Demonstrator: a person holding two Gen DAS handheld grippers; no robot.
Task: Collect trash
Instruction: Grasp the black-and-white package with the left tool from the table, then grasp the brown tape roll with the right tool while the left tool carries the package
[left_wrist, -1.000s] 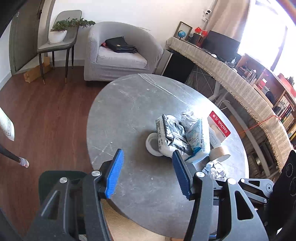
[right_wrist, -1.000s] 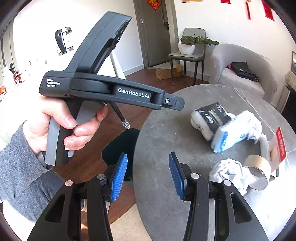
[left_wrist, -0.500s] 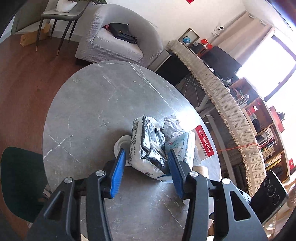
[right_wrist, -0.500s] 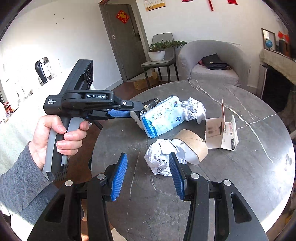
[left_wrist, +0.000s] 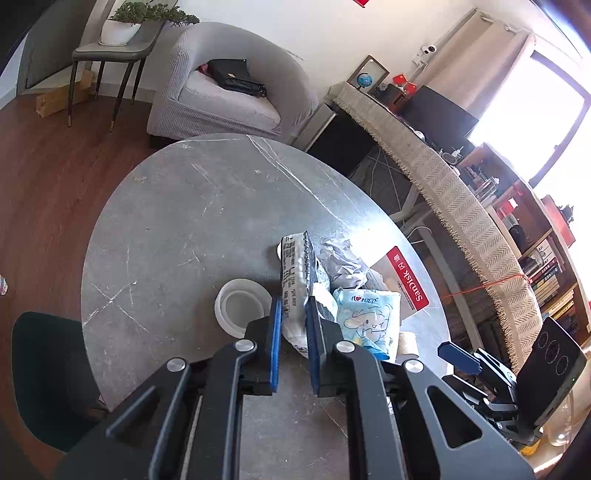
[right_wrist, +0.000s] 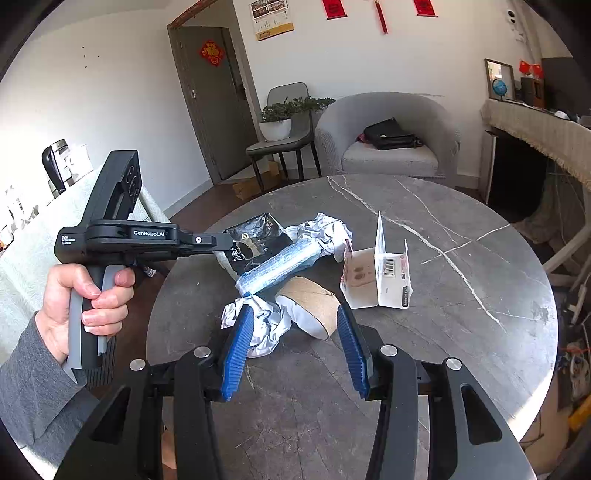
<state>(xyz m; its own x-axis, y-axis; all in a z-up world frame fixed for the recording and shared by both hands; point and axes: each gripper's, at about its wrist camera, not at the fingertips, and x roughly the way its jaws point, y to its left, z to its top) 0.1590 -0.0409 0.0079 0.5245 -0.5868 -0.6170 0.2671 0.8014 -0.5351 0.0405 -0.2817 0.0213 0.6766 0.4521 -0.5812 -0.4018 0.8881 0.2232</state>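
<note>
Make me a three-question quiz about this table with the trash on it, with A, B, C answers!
1. Where is the white ring?
A. left of the black packet
B. on the armchair
C. under the box

2. What colour are the gripper pads?
A. red
B. blue
C. green

3. What is the left gripper doing?
A. wide open in the air
B. shut on the black packet
C. holding the tape roll

Answers:
1 A, the left view shows the ring on the table just left of the packet.
2 B, the pads are blue.
3 B, its pads squeeze the packet's near end, while the right gripper is open near the tape roll.
</note>
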